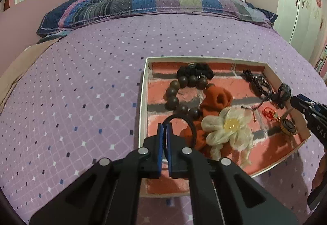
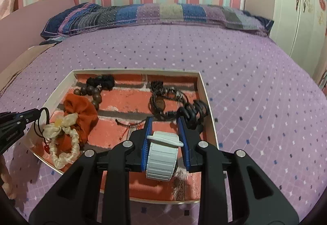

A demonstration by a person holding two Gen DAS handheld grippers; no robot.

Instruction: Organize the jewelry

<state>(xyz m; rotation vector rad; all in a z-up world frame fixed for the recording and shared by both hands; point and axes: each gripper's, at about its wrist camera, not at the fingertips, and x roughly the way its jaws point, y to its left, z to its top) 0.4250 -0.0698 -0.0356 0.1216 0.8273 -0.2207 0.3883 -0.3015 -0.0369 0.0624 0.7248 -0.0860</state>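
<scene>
A shallow white box (image 1: pixel 144 90) with a brick-pattern floor lies on the bed and holds jewelry: a brown bead bracelet (image 1: pixel 175 92), an orange scrunchie (image 1: pixel 216 98), a cream flower hair tie (image 1: pixel 229 128), black cords (image 1: pixel 259 83) and a red charm (image 1: pixel 267 112). My left gripper (image 1: pixel 166 125) is shut on a black hair tie (image 1: pixel 184 120) over the box's near left part. My right gripper (image 2: pixel 164 122) is shut on a white watch with a link band (image 2: pixel 161 155), held over the box's (image 2: pixel 203 90) right side. A black coil tie (image 2: pixel 194 111) lies just beyond it.
The purple patterned bedspread (image 1: pixel 81 81) surrounds the box. A striped pillow (image 1: pixel 143 6) lies at the head, against a striped wall. A white wardrobe (image 1: pixel 302 10) stands at the right. The right gripper also shows in the left wrist view (image 1: pixel 296 102).
</scene>
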